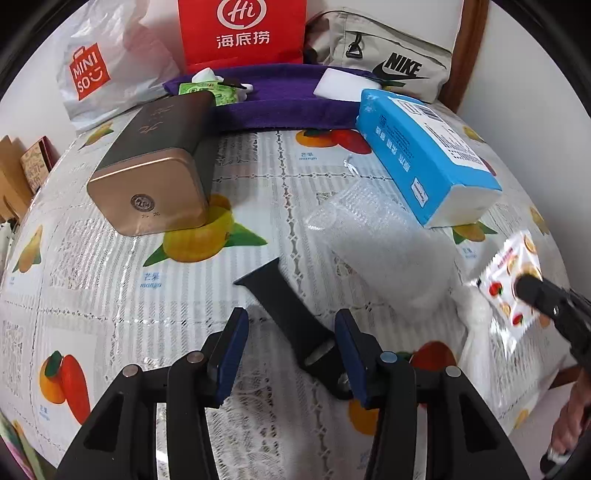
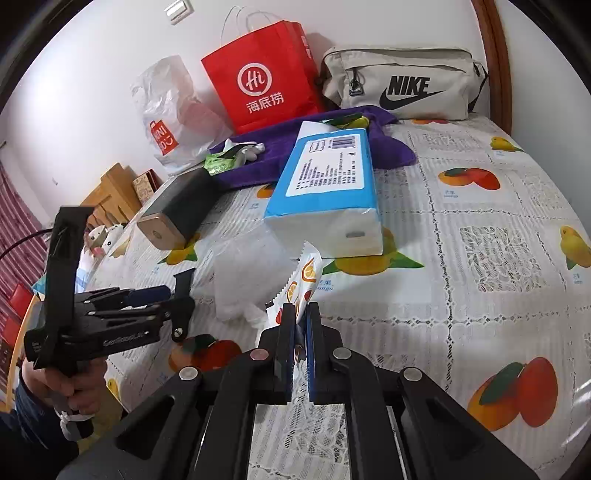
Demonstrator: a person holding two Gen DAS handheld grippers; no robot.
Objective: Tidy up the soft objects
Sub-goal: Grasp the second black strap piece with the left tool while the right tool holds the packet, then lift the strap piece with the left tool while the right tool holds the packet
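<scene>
My left gripper (image 1: 291,325) is open, its jaws on either side of a black watch strap (image 1: 291,317) that lies flat on the fruit-print cloth. My right gripper (image 2: 302,314) is shut on a small white snack packet with orange prints (image 2: 308,275), held upright above the table; the same packet shows at the right in the left wrist view (image 1: 513,280). A clear bubble-wrap bag (image 1: 384,243) lies between the strap and a blue tissue pack (image 1: 424,155). A purple towel (image 1: 280,103) at the back holds a white sponge (image 1: 345,83) and a green wipes pack (image 1: 207,90).
A gold and dark tin (image 1: 159,166) lies at the left. A red paper bag (image 1: 242,33), a Miniso plastic bag (image 1: 92,70) and a beige Nike pouch (image 1: 391,55) stand along the wall. The table edge drops at the right (image 1: 535,387).
</scene>
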